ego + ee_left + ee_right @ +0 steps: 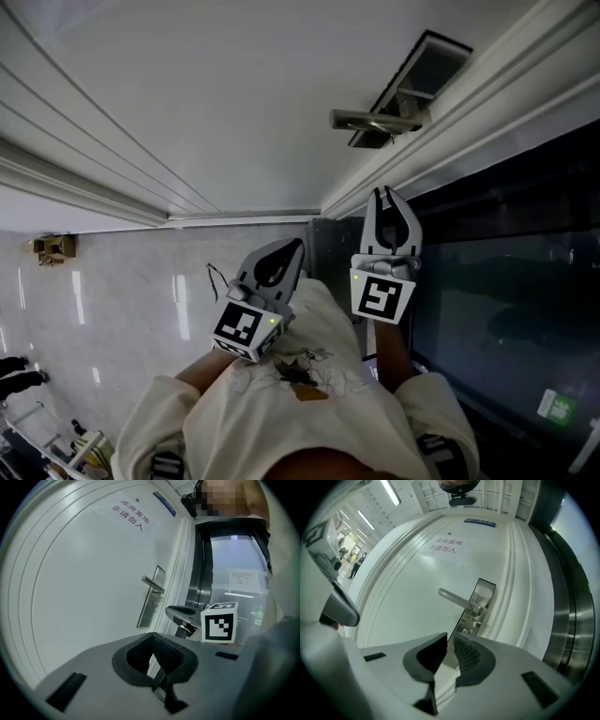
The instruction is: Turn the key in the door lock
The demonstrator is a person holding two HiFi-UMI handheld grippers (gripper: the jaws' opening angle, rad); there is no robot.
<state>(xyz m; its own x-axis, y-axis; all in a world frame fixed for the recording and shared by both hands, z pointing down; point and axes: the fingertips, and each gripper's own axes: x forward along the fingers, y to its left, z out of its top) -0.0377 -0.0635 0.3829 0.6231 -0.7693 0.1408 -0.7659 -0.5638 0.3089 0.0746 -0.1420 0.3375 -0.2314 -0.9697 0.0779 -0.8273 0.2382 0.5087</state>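
The left tongs (298, 246) are clenched, tips together, with nothing between them. The right tongs (382, 192) are released: a narrow gap separates the ribbed pads, and only the door shows through it. Both are held up in front of the person's pale shirt (281, 403), side by side and apart, pointing toward the white door (234, 94). The right pair sits farther forward, nearer the door's right edge.

The lock (465, 631) is low on the tall metal plate (480, 604) at the right edge of the door, just beneath the lever handle (457, 599), which sticks out to the left. In the right gripper view it lies just beyond the tips of the right tongs, not touched by them. Whether a key sits in the lock cannot be made out.

In the left gripper view the plate and handle stand farther off, with the right tongs and their marker cube to the right of them.

A paper sign (449, 545) with red print is stuck high on the door. A dark glass panel (506, 309) runs along the right of the door frame, and a pale glossy floor (112, 281) spreads to the left.
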